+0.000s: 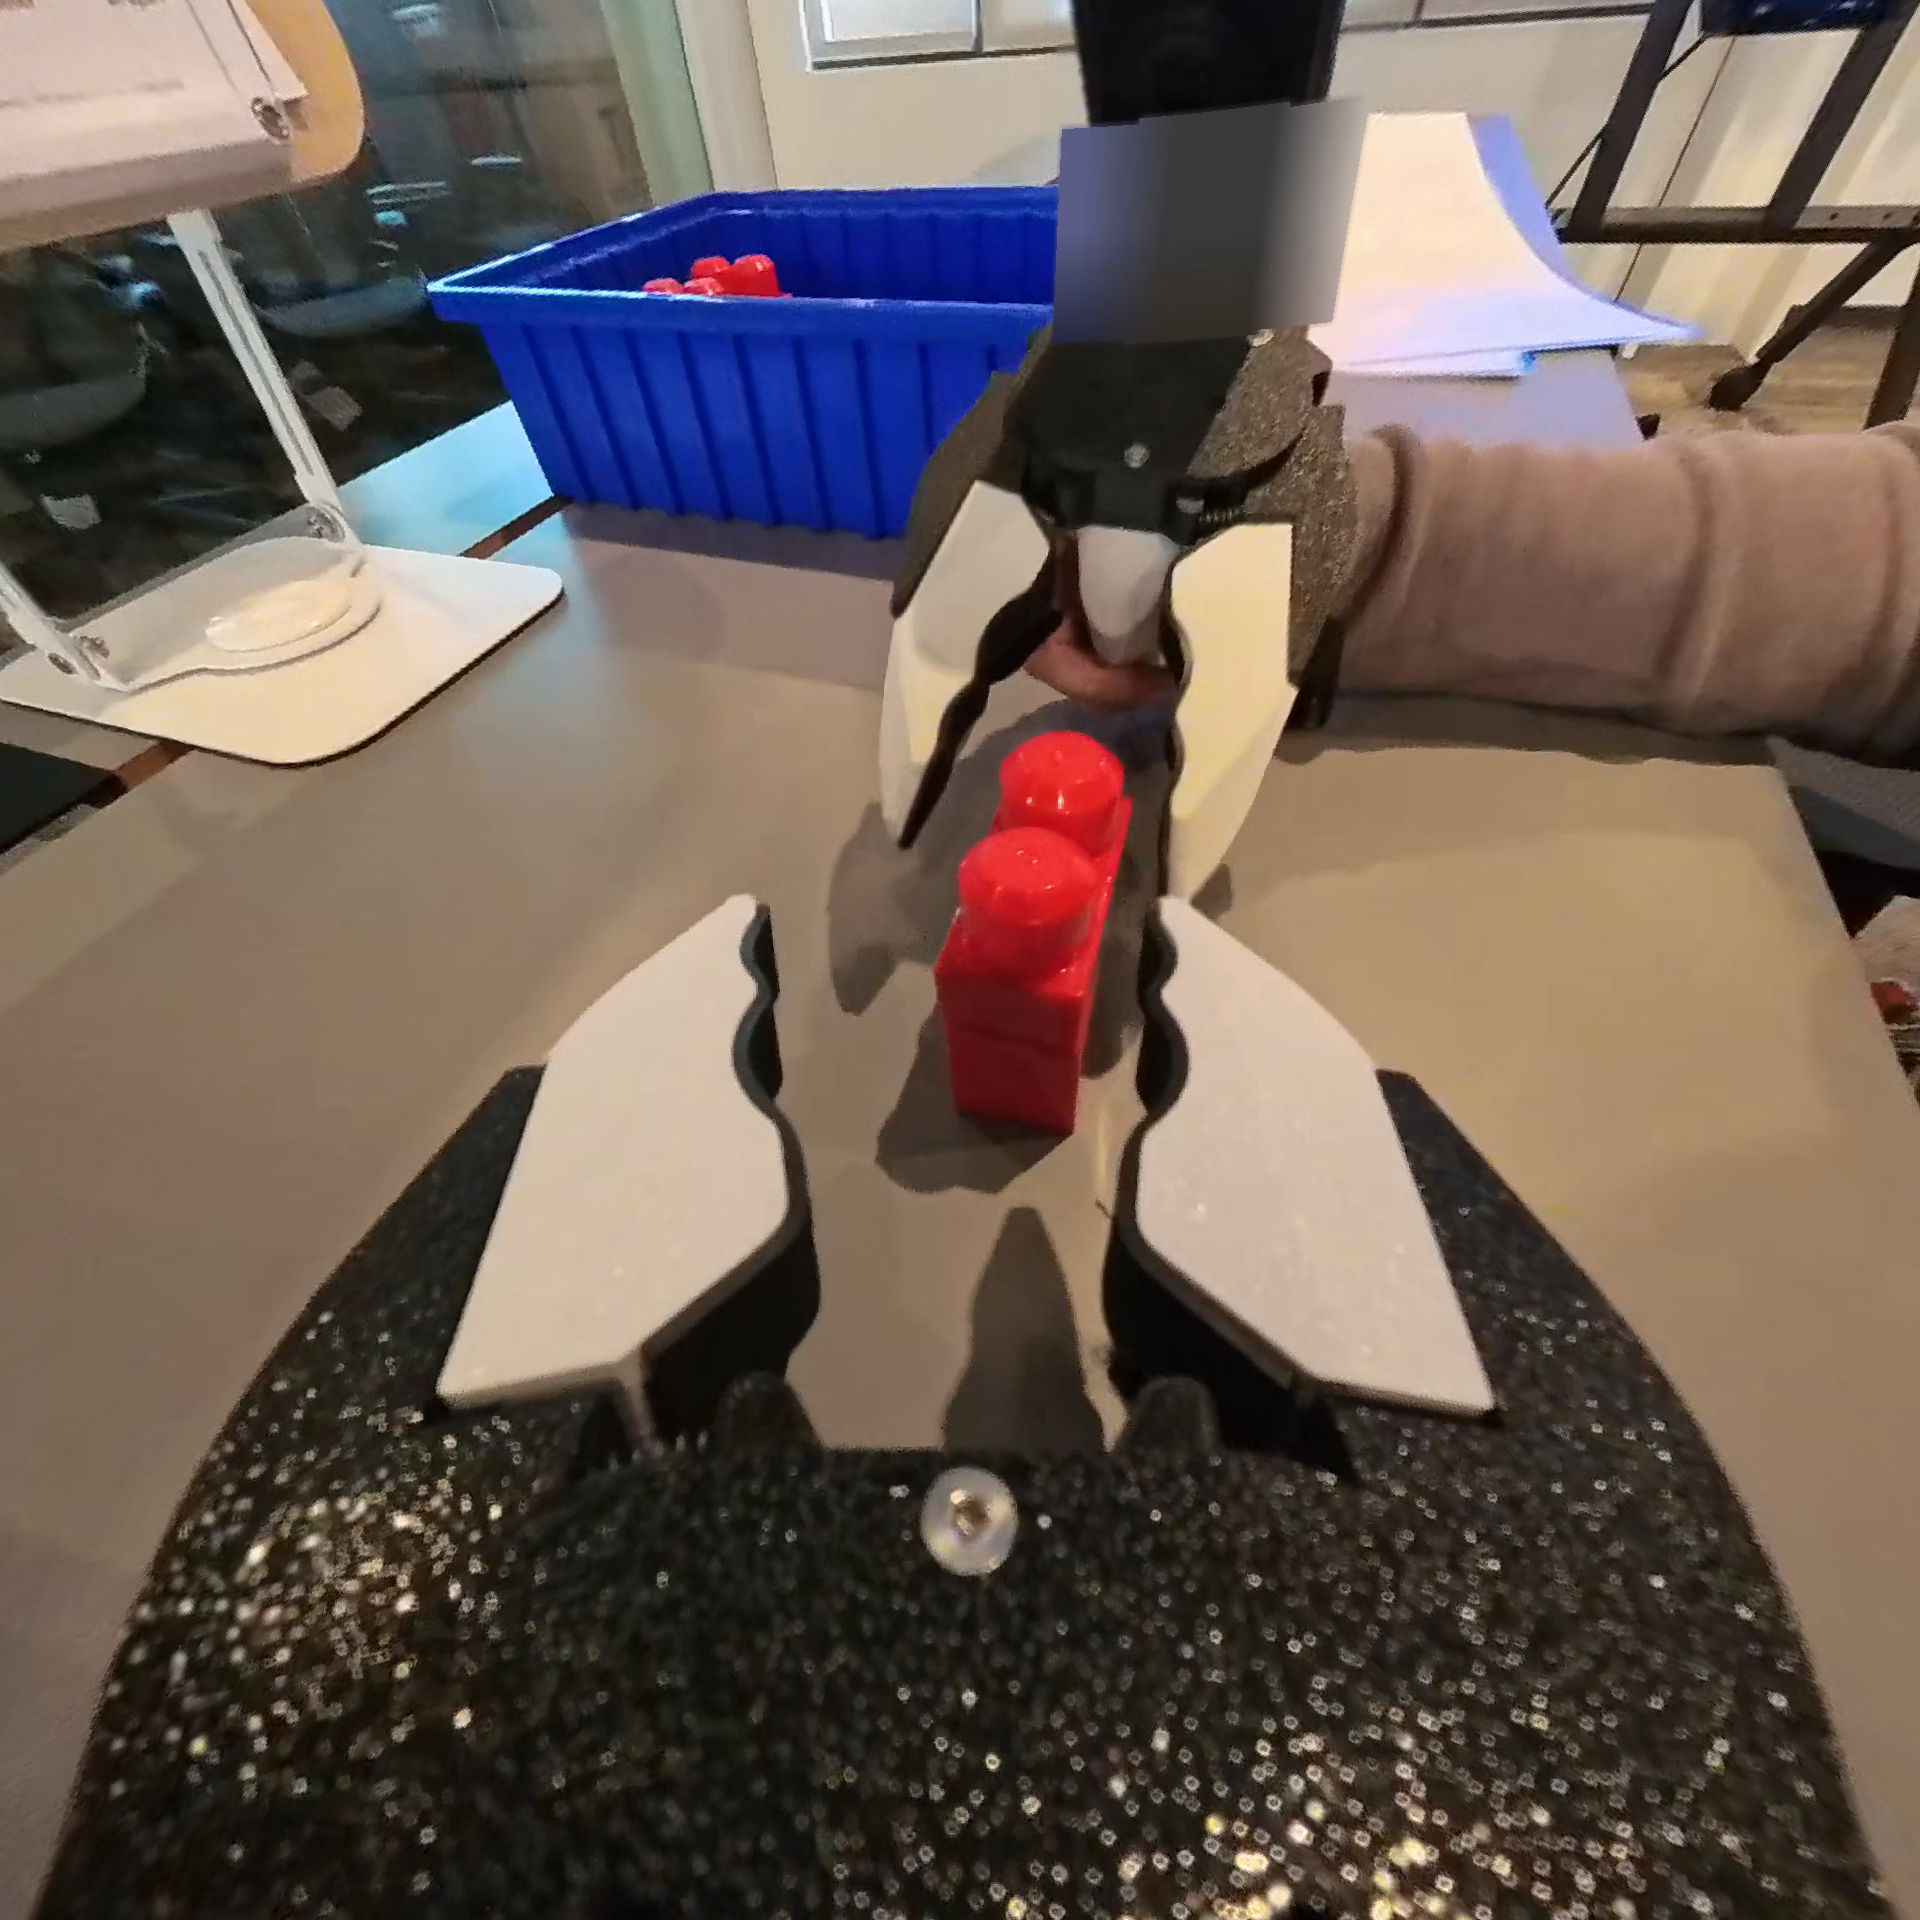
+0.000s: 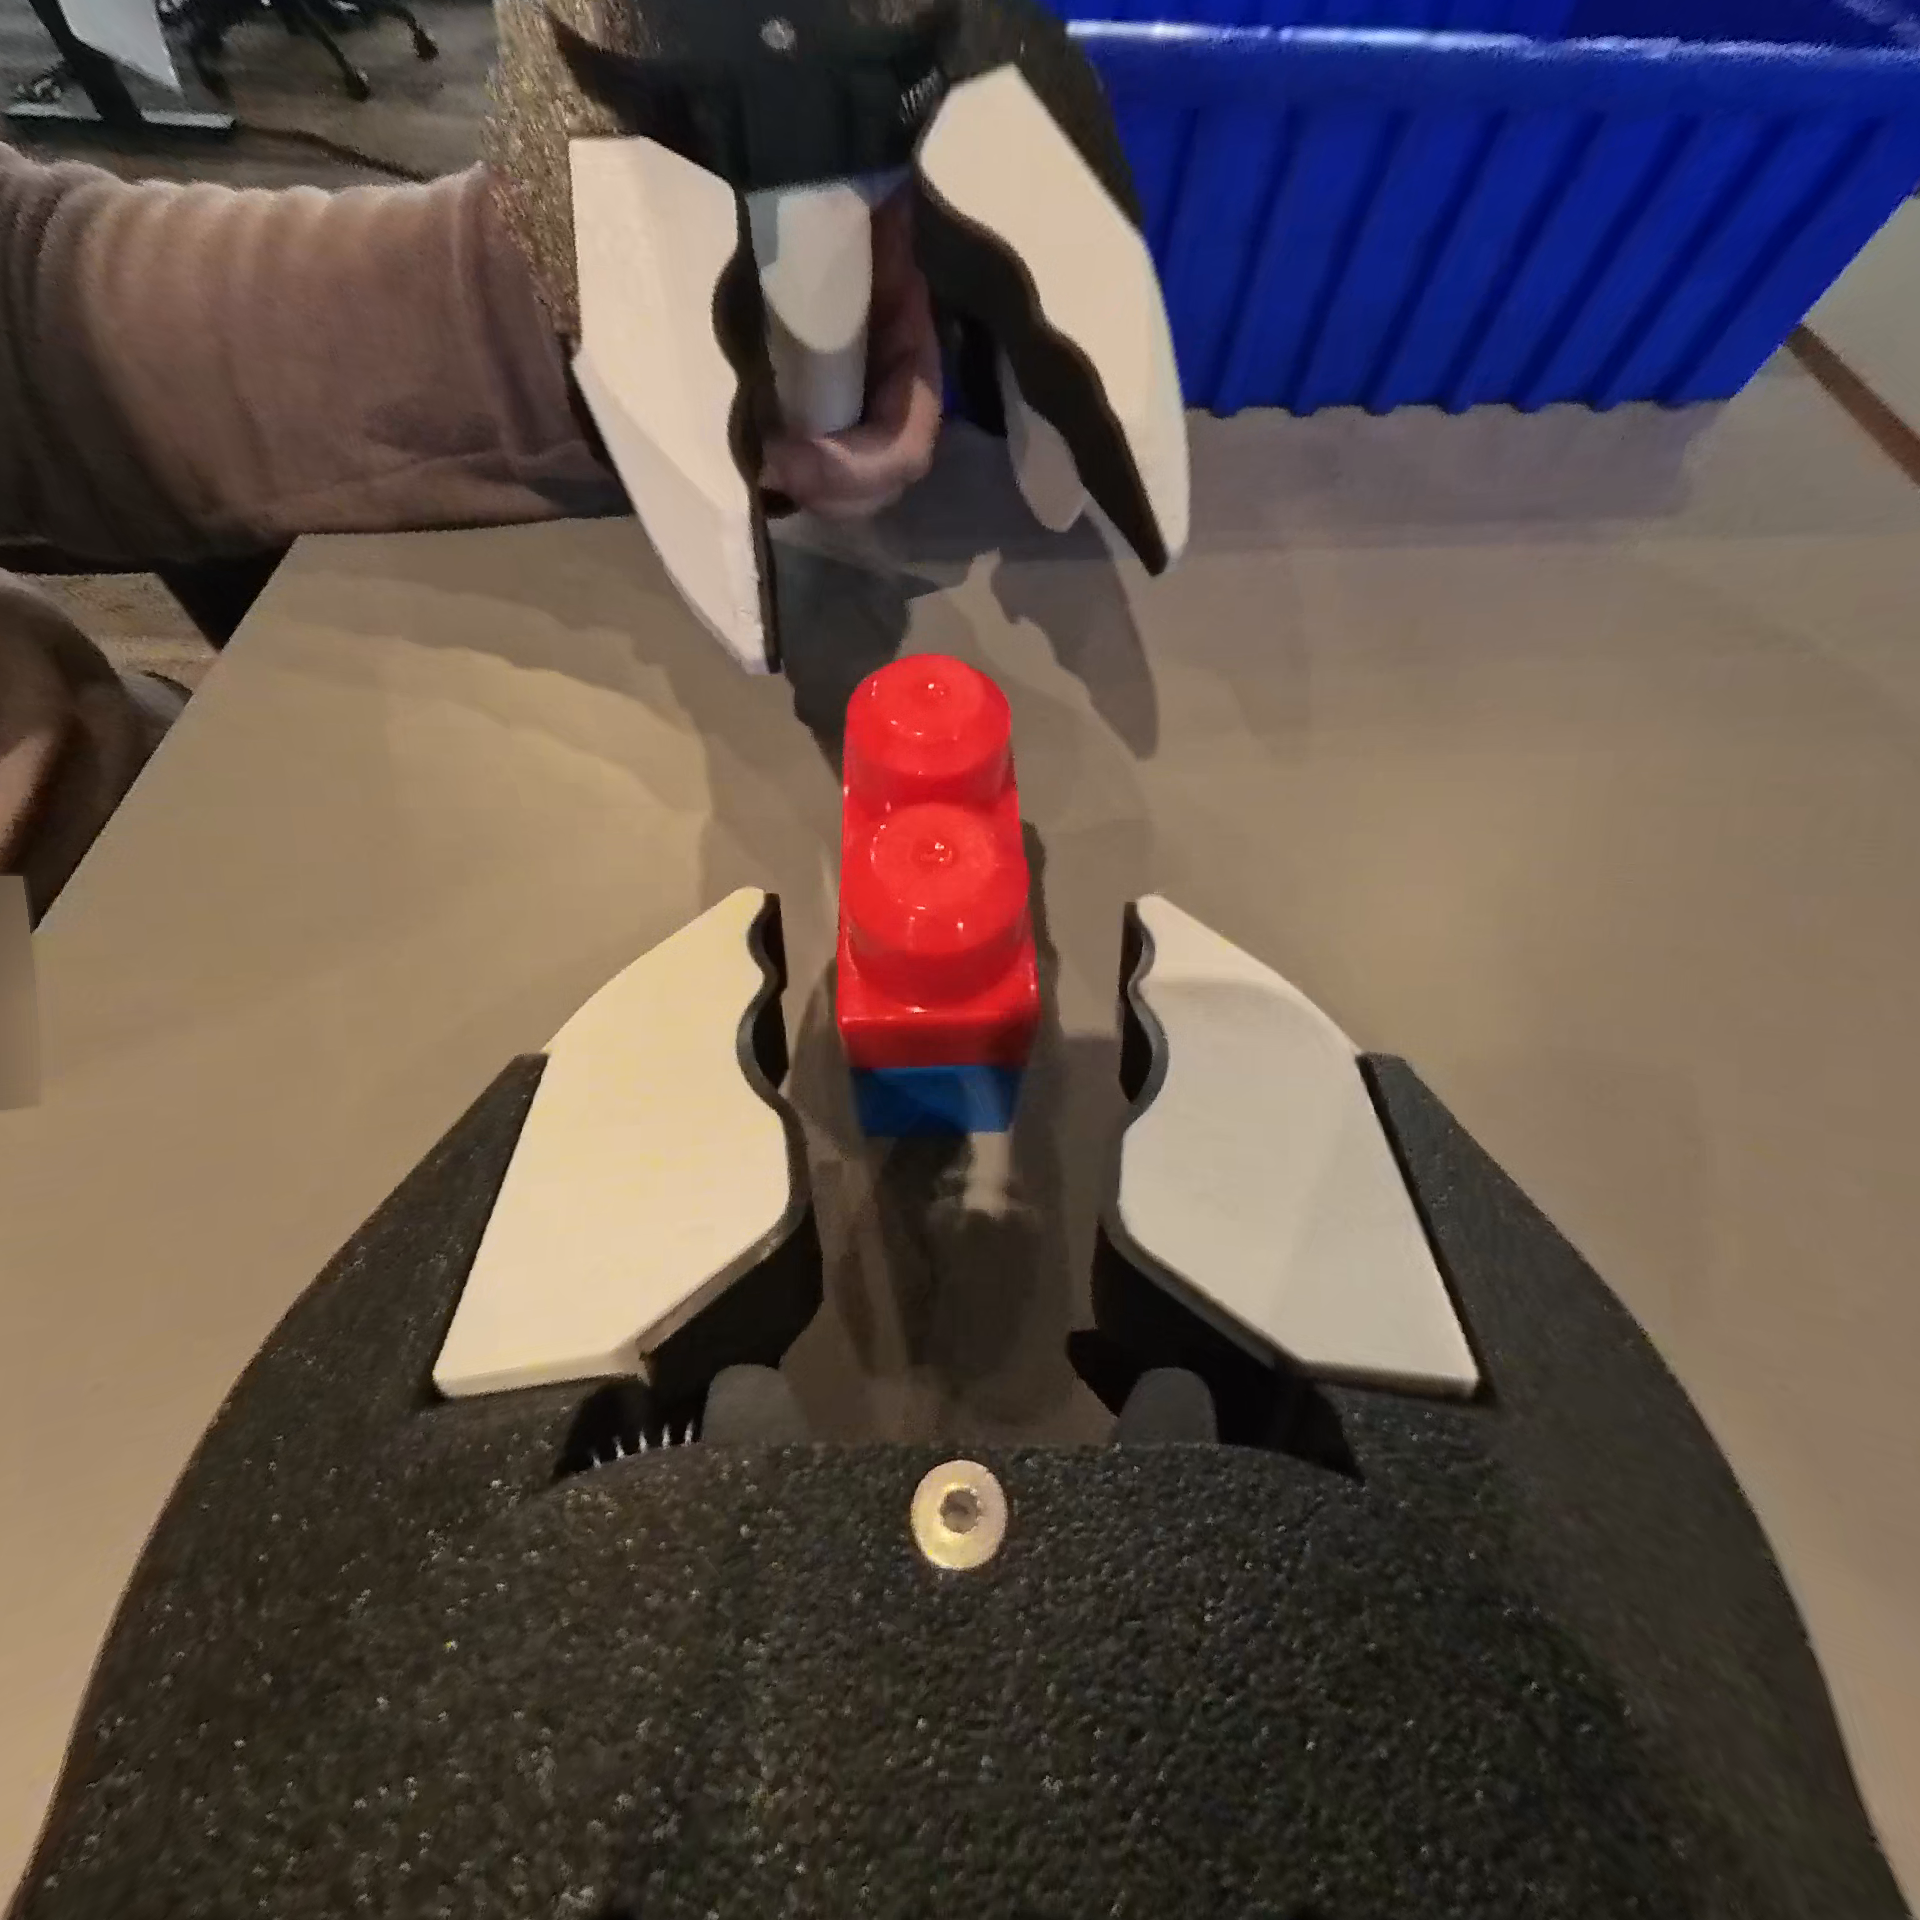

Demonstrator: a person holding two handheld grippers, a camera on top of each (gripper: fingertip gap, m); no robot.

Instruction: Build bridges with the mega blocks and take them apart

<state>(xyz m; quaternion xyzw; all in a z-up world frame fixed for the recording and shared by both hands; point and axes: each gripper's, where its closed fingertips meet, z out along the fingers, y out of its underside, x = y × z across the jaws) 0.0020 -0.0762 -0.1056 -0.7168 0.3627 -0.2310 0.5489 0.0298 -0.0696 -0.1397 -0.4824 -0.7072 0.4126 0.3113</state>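
A red two-stud block [image 1: 1039, 883] lies across the top of a small stack on the grey table [image 1: 416, 935]. Under its end near my left gripper is a red block [image 1: 1023, 1060]. Under its end near my right gripper is a blue block [image 2: 935, 1101], with the red top block [image 2: 935, 894] above it. My left gripper [image 1: 961, 920] is open, its fingers either side of that end and holding nothing. My right gripper [image 2: 954, 906] is open around the opposite end. Each gripper shows in the other's view, the right one [image 1: 1049, 847] and the left one [image 2: 961, 613].
A blue ribbed bin [image 1: 748, 405] with red blocks [image 1: 727, 275] stands at the table's far side, and also shows in the right wrist view [image 2: 1507, 208]. A clear stand on a white base [image 1: 281, 644] is at the left. A person's sleeves [image 1: 1610, 582] [image 2: 260, 343] hold the grippers. About 5 cm separates my left fingertips from my right. The white base [image 1: 281, 644] sits 35 cm or so from the ends of my right fingers.
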